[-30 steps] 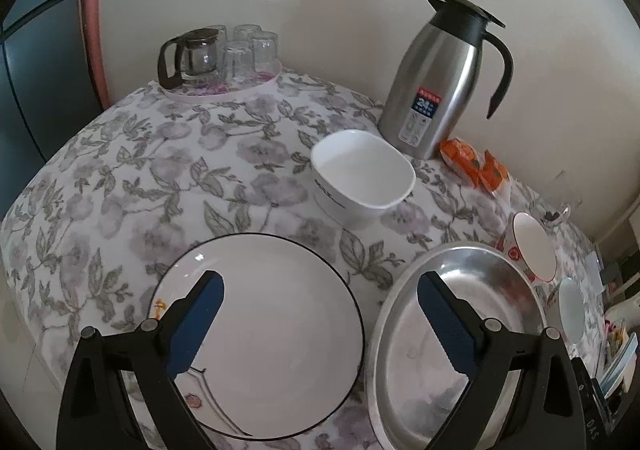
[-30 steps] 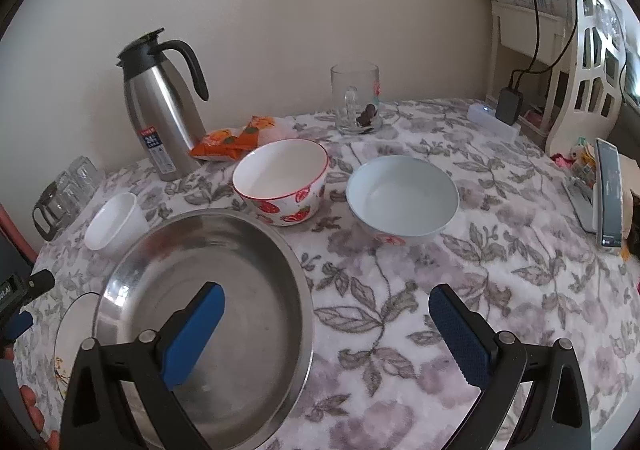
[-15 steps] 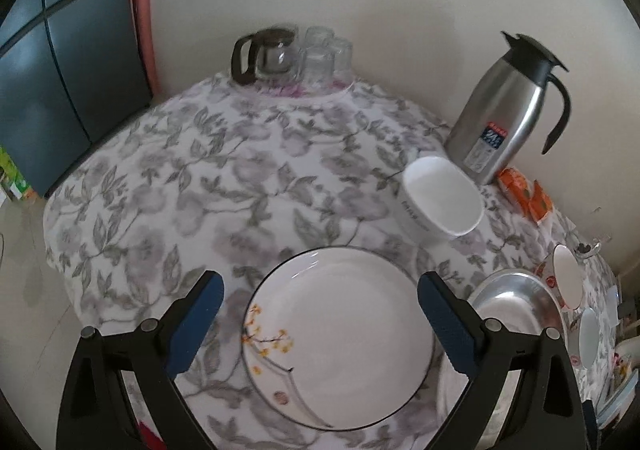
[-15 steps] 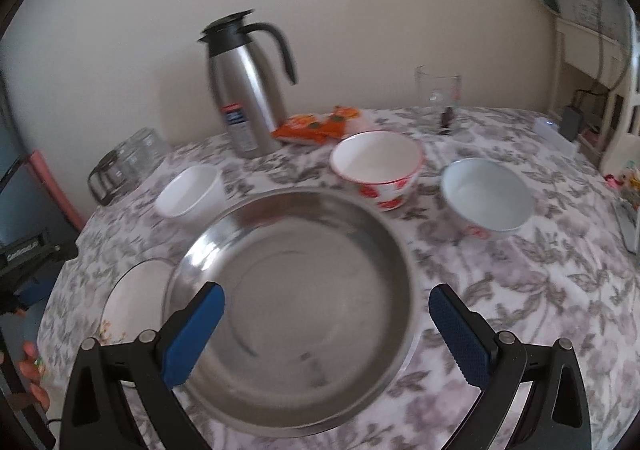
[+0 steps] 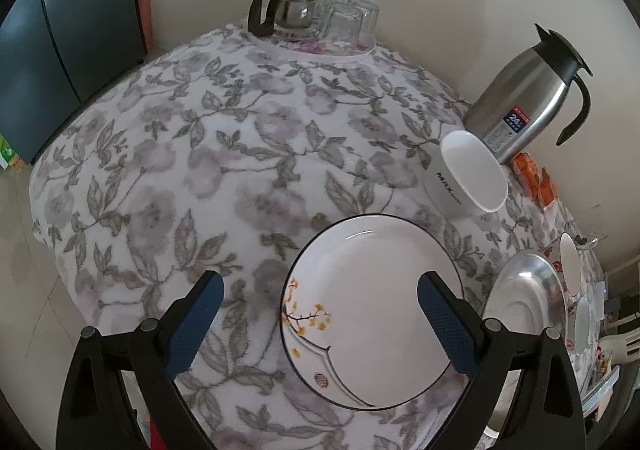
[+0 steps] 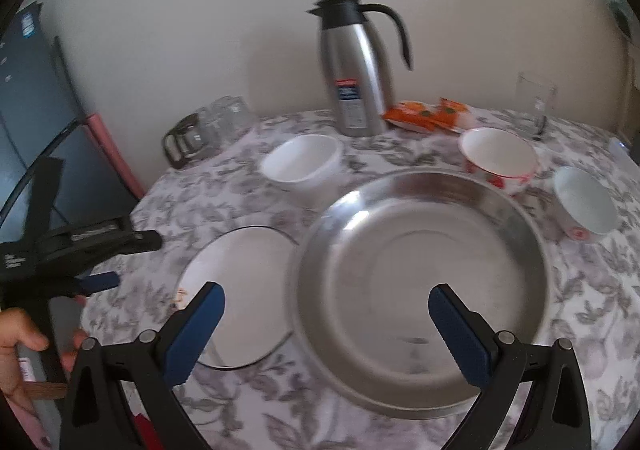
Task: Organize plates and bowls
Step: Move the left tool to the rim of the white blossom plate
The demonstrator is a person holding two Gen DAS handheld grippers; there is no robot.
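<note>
Blue-padded and spread wide, my left gripper point(image 5: 318, 324) and my right gripper point(image 6: 326, 330) both hang empty over the near edge of the flowered table point(image 5: 224, 153), the left one above the black-rimmed white plate point(image 5: 374, 310) and the right one above the steel basin point(image 6: 420, 270) just beside it. Past them sits a white bowl point(image 6: 302, 161) towards the middle, with a red-patterned bowl point(image 6: 500, 157) and a pale bowl point(image 6: 586, 205) out at the right edge. Against the far edge stand the steel thermos jug point(image 6: 358, 77), orange packets point(image 6: 426, 115) and a glass pot with tumblers point(image 5: 316, 13).
</note>
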